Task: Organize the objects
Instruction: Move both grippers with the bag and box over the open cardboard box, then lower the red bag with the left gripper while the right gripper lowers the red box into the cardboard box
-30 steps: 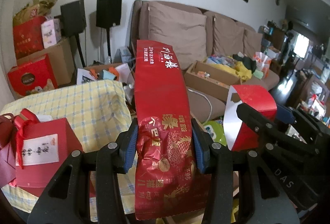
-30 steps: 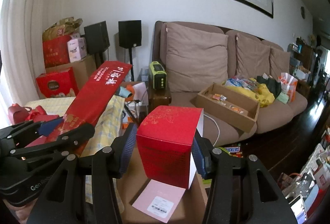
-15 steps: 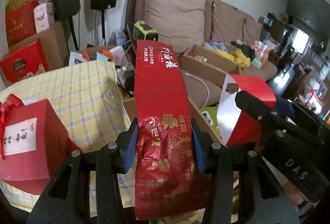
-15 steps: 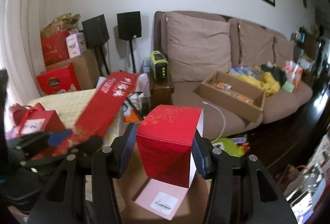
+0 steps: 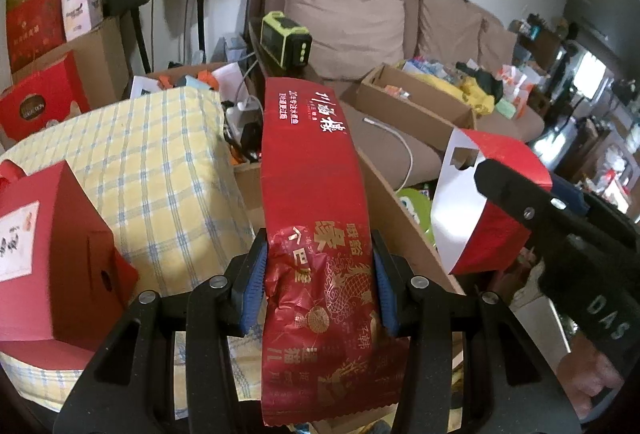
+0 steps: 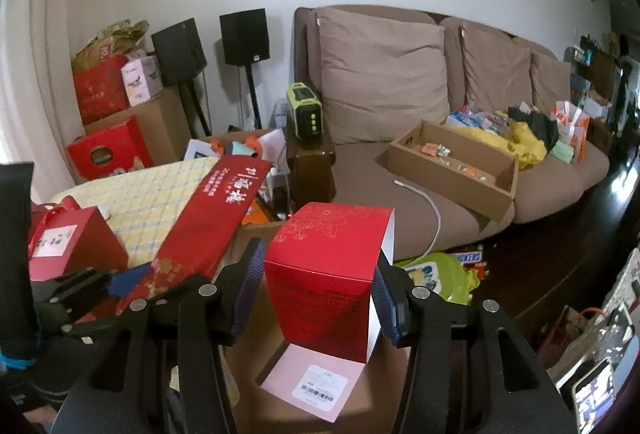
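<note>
The left hand-held gripper is clamped on a long red foil packet printed with gold characters and a dragon; its blue pads press both crumpled sides of the packet's lower part, and the packet stretches away from the jaws over the edge of an open cardboard box. To its left a yellow-checked cloth covers a rounded worktop, and a red gift box with a white label sits on that cloth. The right hand-held gripper grips a red carton with a gold flower print by its two side faces, held upright above the open cardboard box, where a pink card with a barcode label lies on the bottom. In the left wrist view the same carton shows at the right, its white inner flap turned toward the camera, just beside the packet but not touching it. Behind both stands a brown sofa carrying a shallow cardboard tray and a white cable. A green-and-black device rests on a dark side table beside the sofa's arm, and two black speakers stand against the wall.
</note>
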The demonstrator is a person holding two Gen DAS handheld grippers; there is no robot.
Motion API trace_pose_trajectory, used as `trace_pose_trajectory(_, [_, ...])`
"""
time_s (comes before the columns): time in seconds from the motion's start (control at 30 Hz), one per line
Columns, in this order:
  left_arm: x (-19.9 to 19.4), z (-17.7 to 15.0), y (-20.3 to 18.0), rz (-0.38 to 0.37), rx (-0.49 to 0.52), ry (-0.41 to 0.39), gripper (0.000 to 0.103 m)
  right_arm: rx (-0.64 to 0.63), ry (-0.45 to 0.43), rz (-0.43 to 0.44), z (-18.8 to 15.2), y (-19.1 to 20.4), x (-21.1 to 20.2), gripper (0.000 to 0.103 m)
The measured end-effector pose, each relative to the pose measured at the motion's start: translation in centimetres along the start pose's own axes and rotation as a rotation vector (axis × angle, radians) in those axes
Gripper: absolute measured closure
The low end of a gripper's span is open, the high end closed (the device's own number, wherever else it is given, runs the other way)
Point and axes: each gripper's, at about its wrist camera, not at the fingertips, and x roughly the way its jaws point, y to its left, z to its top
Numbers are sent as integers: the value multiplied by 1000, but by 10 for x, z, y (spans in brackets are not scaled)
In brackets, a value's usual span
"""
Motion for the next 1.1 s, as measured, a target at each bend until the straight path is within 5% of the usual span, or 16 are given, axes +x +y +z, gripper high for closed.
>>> trace_pose_trajectory(0.5, [28,-17,7,3,-10,91,60,105,150,22,-27,-22,51,52])
trace_pose_trajectory(1.1, [49,-35,-1,24,14,163,60,69,299,7,-44,-21,75,52])
